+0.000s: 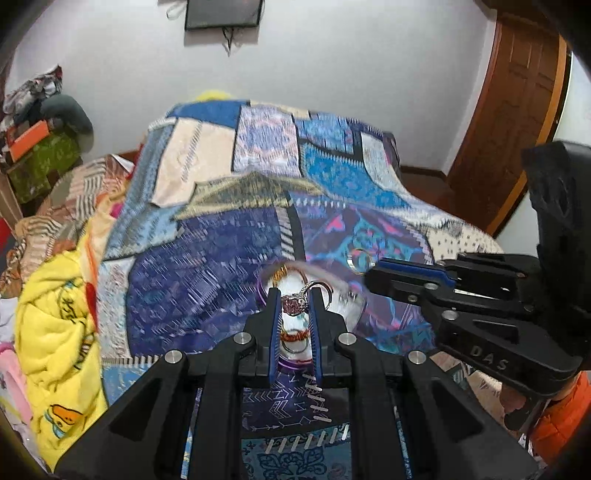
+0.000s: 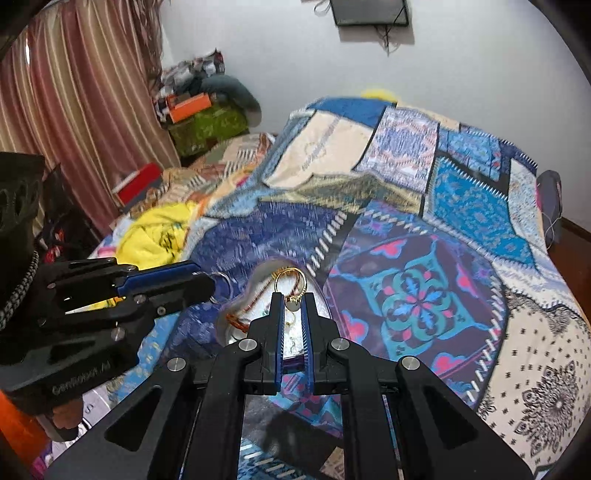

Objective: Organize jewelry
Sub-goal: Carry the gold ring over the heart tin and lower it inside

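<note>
Close in on the left gripper (image 1: 294, 297): its 2 blue-lined fingers (image 1: 274, 325) are pinched on a silver ring with a pink stone cluster (image 1: 294, 303), caught right at the tips. Directly beneath and just past those tips sits a round dish with a purple rim (image 1: 263, 291), blurred, with orange beaded bangles (image 1: 293, 336) and a gold ring lying in it. Off to this gripper's right, the right gripper (image 1: 365, 271) reaches in sideways, a thin gold ring (image 1: 360, 258) hanging at its tips. Switch to the right wrist view and the right gripper (image 2: 294, 297) is clamped on that gold ring (image 2: 290, 278), which stands up just above the tips, a small charm dangling below between the fingers (image 2: 277, 321). Under it, the same dish (image 2: 229, 314), bangles along its left side. To this gripper's left, the left gripper (image 2: 212, 282) comes across with its silver ring (image 2: 223, 282) at the tip. Beyond both tools stretches a blue patchwork bedspread (image 1: 207, 266), a crumpled yellow blanket (image 1: 55, 332) further left, and at the far end a white wall with a dark screen (image 1: 223, 13) mounted high.
</note>
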Motion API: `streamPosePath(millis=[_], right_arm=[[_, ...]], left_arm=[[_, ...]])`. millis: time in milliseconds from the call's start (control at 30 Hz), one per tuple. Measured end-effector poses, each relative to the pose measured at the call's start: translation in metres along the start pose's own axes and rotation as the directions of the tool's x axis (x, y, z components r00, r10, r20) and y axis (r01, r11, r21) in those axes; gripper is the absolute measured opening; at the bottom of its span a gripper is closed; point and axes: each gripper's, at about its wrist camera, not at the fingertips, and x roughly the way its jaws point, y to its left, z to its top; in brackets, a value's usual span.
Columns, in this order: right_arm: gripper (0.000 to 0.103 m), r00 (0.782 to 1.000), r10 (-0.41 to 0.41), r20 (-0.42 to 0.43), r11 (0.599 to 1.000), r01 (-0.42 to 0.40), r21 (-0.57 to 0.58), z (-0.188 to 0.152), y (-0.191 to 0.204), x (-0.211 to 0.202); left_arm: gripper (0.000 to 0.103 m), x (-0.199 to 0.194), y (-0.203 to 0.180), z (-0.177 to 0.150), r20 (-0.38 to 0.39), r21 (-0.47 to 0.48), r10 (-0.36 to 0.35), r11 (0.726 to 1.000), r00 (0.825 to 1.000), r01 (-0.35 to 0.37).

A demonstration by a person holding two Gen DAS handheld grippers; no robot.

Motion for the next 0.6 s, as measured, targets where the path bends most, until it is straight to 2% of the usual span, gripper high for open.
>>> streamPosePath(millis=[233, 600], right_arm=[[0.008, 0.997, -0.006, -0.074, 1.000, 0.004, -0.029, -0.003, -0.005, 0.027], [0.008, 0.994, 0.002, -0.106, 0.999, -0.007, -0.048, -0.005, -0.002, 0.041]], left_arm=[[0.013, 0.025, -0.002, -0.006, -0.049, 0.024, -0.001, 1.000, 0.999, 0.002], [0.013, 0.022, -0.004, -0.003, -0.016, 0.055, 0.029, 0.998, 0.999, -0.028]])
